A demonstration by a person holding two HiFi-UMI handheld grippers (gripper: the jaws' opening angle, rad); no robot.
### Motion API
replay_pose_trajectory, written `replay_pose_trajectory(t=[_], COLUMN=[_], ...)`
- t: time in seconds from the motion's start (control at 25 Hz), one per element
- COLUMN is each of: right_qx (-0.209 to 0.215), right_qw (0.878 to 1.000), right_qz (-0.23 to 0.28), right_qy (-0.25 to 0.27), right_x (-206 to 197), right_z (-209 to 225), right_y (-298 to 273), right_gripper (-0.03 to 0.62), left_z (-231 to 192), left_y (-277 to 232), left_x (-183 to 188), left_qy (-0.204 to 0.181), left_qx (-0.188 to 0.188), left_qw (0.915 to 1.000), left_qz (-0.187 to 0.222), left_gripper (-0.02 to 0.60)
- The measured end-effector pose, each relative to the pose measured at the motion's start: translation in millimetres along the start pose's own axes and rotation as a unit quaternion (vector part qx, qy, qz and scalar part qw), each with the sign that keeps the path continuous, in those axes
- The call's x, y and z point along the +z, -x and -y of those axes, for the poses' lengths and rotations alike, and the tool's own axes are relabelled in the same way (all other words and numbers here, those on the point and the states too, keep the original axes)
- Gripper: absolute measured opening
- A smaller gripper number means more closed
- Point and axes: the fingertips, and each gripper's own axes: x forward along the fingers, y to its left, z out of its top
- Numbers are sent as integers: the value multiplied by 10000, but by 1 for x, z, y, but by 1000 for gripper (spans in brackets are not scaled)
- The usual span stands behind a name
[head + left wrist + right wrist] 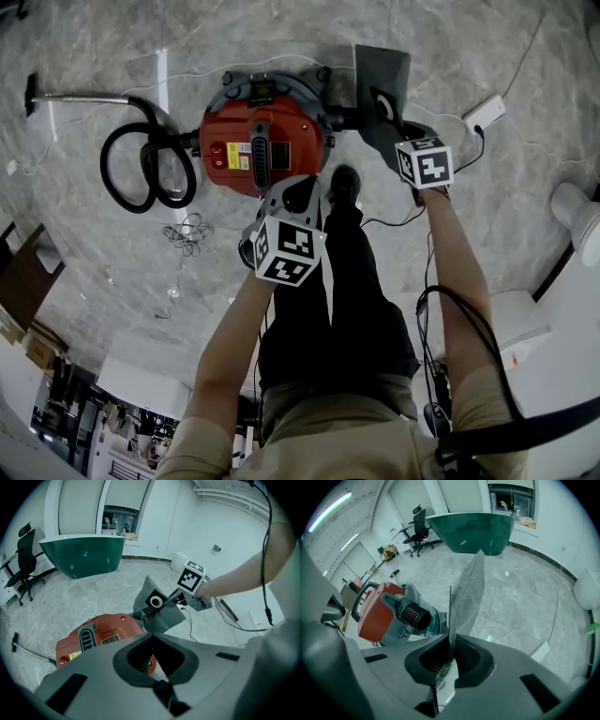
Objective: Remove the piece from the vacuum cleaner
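Closest in, the right tongs (450, 641) are clamped on the lower edge of the gray piece (466, 592), a thin flat panel seen edge-on that rises straight up from between the jaws. Just left of these tongs is the vacuum cleaner's (375, 613) black ribbed inlet (415, 616); its open mouth is bare and the piece stands clear of it, close beside.

From the head view the right tongs (398, 131) hold the piece (382, 75) out past their tips, over the floor (94, 253) and beside the red vacuum cleaner (262, 141). A white power strip (485, 113) lies beyond them to the right.

The left tongs (292, 199) point down at the near edge of the vacuum cleaner, with the person's black shoe (344, 181) just to their right. In the left gripper view these tongs (151, 637) have their jaw tips drawn together, and the red body (101, 634) shows through the gap behind them; whether they pinch any part of it I cannot tell. Ahead of them the piece (161, 613) shows its round white-ringed opening. A coiled black hose (150, 173) lies well to the left of the left tongs.
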Motion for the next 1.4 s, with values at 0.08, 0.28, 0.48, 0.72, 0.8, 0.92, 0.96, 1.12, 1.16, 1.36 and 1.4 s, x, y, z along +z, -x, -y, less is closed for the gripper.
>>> replay_pose_trajectory(t=[0.08, 0.28, 0.48, 0.72, 0.8, 0.92, 0.96, 1.12, 1.16, 1.36, 1.4], right_qx=[61, 251, 360, 591, 648, 600, 582, 573, 578, 668, 711], right_qw=[9992, 9896, 9785, 9618, 9561, 9514, 9504, 9470, 9462, 9428, 9425], right_qz=[136, 554, 873, 1130, 1214, 1277, 1303, 1427, 1454, 1565, 1588], right_qy=[-381, -1307, -1832, -2422, -2587, -2736, -2763, -2820, -2833, -2867, -2852], right_x=[2, 4, -3, -8, -7, -9, -8, -4, -3, 1, 4], right_z=[5, 15, 21, 14, 12, 12, 13, 8, 7, -2, -5], right_y=[8, 31, 63, 105, 124, 155, 165, 199, 207, 247, 253], right_gripper=[25, 25, 25, 25, 26, 26, 25, 26, 25, 25, 26], left_z=[0, 5, 18, 27, 31, 41, 43, 49, 51, 69, 71], left_y=[0, 3, 12, 46, 62, 85, 92, 123, 131, 171, 179], left_x=[1, 0, 7, 29, 43, 62, 67, 83, 87, 104, 108], left_qy=[-18, -99, -256, -419, -491, -593, -624, -739, -765, -658, -528], left_qx=[5, -1, -78, 7, 34, 29, 39, 85, 90, 69, 43], left_qw=[10000, 10000, 9996, 9991, 9987, 9980, 9978, 9968, 9966, 9970, 9975], left_qz=[16, -3, 23, 84, 137, 202, 226, 285, 293, 408, 461], left_gripper=[-4, -3, -3, -3, -3, -5, -3, -4, -5, -4, -3])
